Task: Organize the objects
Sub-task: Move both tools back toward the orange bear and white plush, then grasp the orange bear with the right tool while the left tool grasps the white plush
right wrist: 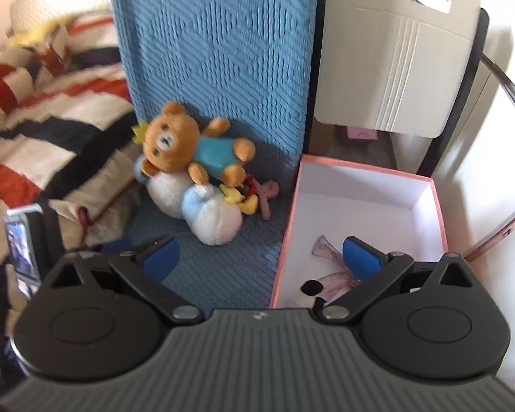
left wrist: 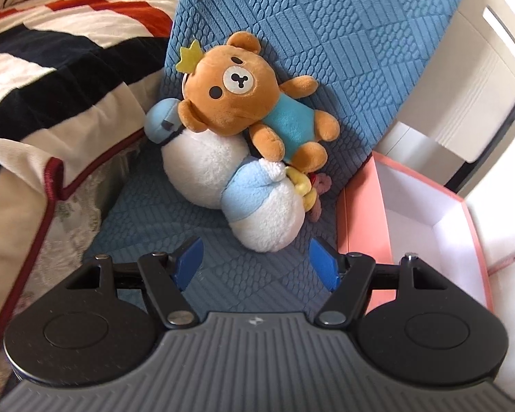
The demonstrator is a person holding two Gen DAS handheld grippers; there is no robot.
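Both the left gripper [left wrist: 255, 262] and right gripper [right wrist: 261, 257] gape empty; brown plush bear [left wrist: 243, 99] lies atop white-and-blue plush toy [left wrist: 230, 185] beside pink cardboard box [right wrist: 292, 219].

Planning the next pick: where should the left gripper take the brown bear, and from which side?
Probably the bear's teal body, coming from above and the front. The bear lies on top of the white and blue plush, face up, so its torso is exposed and narrower than the head. The left gripper is open and empty, and looks wide enough. The pink box sits right beside the pile.

black gripper [left wrist: 255, 261], blue pads [left wrist: 189, 257], seemingly ribbed.
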